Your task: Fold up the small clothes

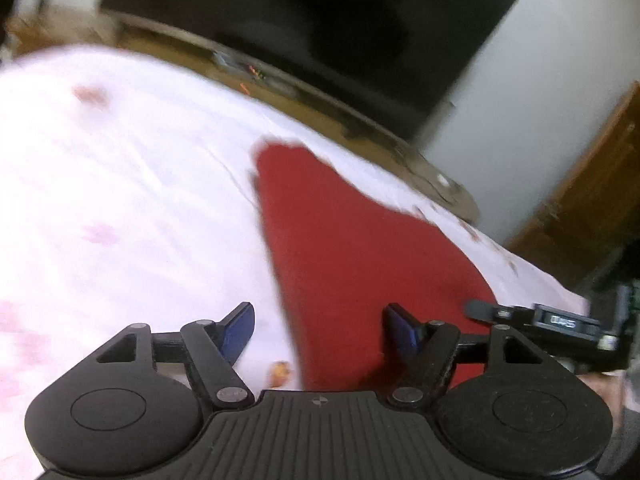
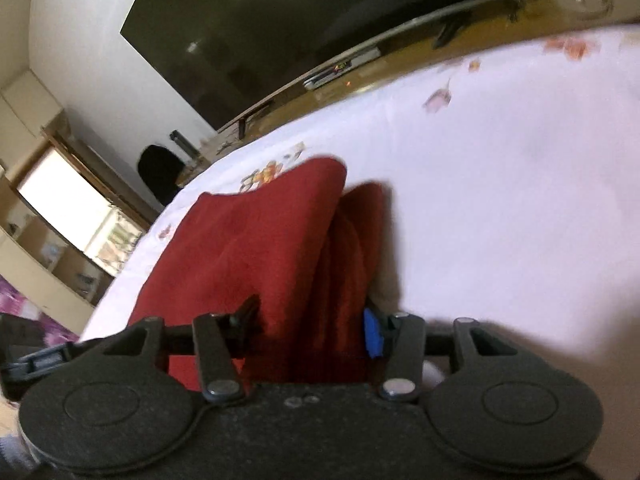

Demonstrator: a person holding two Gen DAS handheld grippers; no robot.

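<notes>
A red cloth (image 1: 340,240) lies in a long strip on the white floral bedsheet (image 1: 120,180). My left gripper (image 1: 318,312) hovers low over its near end with the jaws wide open; the cloth's left edge runs between the blue pads (image 1: 240,328) and neither pad touches it. In the right wrist view the red cloth (image 2: 248,240) is folded, with a raised ridge running back into my right gripper (image 2: 312,312). The ridge sits between the jaws, and a dark gap shows beside the left finger (image 2: 250,308). The right gripper (image 1: 540,320) also shows at the left wrist view's right edge.
A large dark TV screen (image 1: 320,20) stands on a low wooden bench (image 1: 280,92) past the bed's far edge. A wooden door (image 1: 592,200) is at the right. Shelving and a bright window (image 2: 60,208) show at the left of the right wrist view.
</notes>
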